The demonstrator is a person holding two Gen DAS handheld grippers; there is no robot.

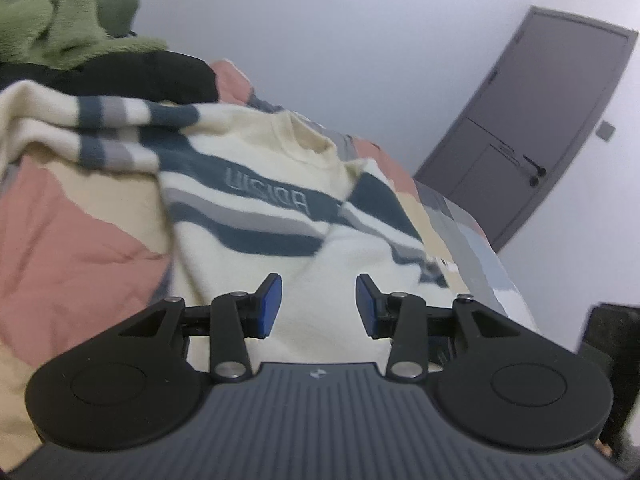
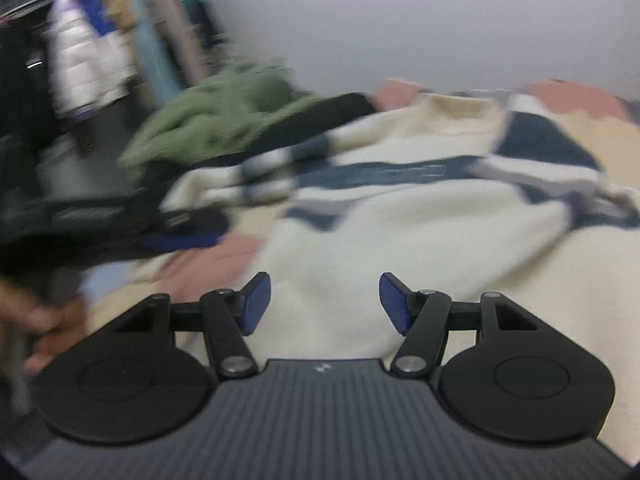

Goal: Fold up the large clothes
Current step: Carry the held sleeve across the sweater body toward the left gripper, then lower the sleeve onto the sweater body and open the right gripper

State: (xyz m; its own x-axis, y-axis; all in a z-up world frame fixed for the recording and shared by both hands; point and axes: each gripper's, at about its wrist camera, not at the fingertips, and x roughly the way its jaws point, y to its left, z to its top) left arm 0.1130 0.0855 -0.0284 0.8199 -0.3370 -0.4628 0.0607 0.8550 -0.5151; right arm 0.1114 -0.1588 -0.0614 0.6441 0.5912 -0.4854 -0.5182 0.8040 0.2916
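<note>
A cream sweater [image 1: 256, 216] with dark teal and grey bands lies spread on a bed, on a quilt [image 1: 68, 240] of pink, cream and grey patches; its collar faces away from the left wrist camera and a line of raised lettering runs across the widest teal band. 1 sleeve is folded back over the body on the left side of that view, its striped cuff lying on top. The left gripper [image 1: 318, 304] hovers over the plain cream lower part of the sweater with its 2 blue-padded fingers spread apart and nothing between them. The right gripper [image 2: 325, 302] hangs over the same cream area in its own blurred view, fingers likewise wide apart and empty. Beyond the sweater sit a black garment [image 1: 160, 76] and a heap of green fleece [image 1: 52, 12]. A grey door [image 1: 540, 120] stands in the white wall behind the bed.
</note>
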